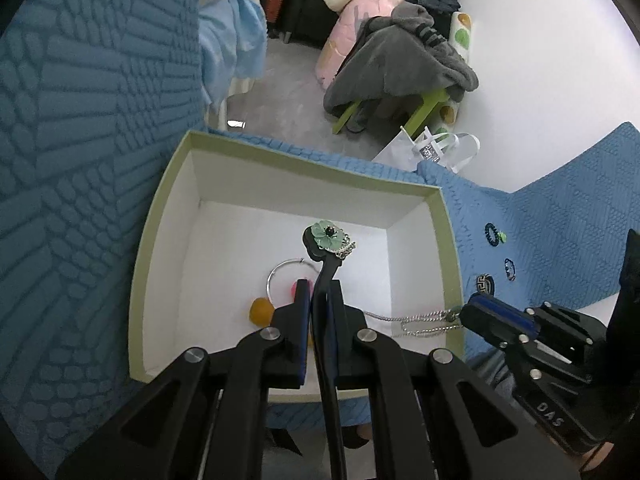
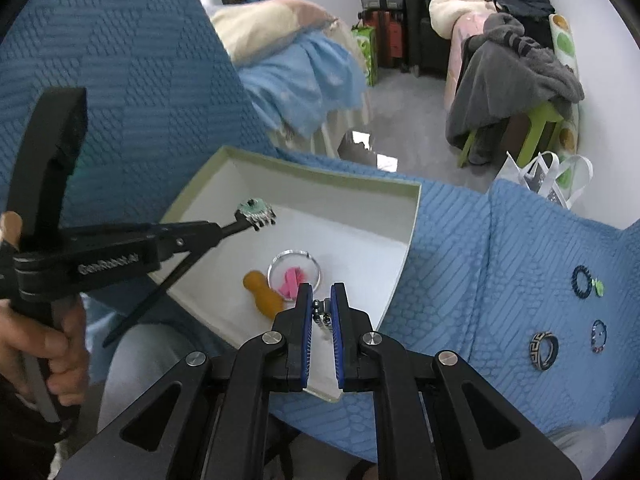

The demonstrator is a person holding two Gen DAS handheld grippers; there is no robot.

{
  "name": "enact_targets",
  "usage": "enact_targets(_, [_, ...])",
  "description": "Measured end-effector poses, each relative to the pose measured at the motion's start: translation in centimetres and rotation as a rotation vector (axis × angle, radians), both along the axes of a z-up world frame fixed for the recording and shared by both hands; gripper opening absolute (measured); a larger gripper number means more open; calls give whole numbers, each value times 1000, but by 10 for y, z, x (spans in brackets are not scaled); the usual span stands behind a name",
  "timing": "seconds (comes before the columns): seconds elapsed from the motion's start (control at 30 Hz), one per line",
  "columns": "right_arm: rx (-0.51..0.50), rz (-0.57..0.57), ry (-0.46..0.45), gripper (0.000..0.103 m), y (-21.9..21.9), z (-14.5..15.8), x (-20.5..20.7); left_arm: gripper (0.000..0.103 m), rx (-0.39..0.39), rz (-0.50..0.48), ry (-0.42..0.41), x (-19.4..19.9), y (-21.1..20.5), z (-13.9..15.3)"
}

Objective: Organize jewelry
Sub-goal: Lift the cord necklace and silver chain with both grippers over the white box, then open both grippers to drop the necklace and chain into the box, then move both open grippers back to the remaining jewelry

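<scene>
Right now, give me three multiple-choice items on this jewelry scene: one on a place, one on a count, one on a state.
1. Where does the clear ring lie?
A. in the box
B. on the blue cover
C. on the floor

2. How many ring-like pieces lie loose on the cover, right of the box?
A. one
B. three
C. six

3. What do the left tongs hold?
A. nothing
B. an orange piece
C. a black clip with a green flower

Answers: 1 A, it rests on the box's white floor. 2 B, two beaded loops and one patterned band. 3 C, the clip's stem is pinched between the shut tongs.
</scene>
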State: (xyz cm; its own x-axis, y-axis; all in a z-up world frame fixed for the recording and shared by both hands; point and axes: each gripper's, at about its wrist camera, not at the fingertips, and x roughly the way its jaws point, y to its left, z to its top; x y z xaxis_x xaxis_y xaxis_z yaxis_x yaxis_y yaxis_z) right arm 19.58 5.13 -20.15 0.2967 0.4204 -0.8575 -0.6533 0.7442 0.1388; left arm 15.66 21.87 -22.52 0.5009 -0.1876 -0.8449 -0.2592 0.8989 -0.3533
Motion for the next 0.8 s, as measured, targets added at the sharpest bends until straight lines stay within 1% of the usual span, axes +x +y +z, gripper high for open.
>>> enact_targets(0.1, [-30,3,-2,8,1,-7,-2,8,2,3,5,-5,1,0])
enact_targets(0.13, [-24,2,6,8,1,-7,-1,8,3,2,4,-7,1,1])
enact_targets(0.23, [-22,6,-6,8,1,0,-1,8,15,6,-2,-10,1,7])
enact_targets(0.27, [-13,9,-6,9,0,3,-1,9,14,15,4,-11,2,10])
enact_targets(0.3, [-4,11,-6,12,-1,6,-1,10,14,23,11,-11,4,11])
enact_targets(0.33, [5,14,-9,15,-1,11,-1,17,21,31,15,-11,4,13])
enact_targets(0.37, [14,17,-17,20,-2,15,-2,27,27,38,8,-14,3,17])
enact_targets(0.43, [28,14,-39,21,-6,25,-3,37,37,50,-15,-17,1,28])
enact_targets(0.8, [104,1,-174,21,-38,94,-16,37,90,61,-121,-33,-22,90])
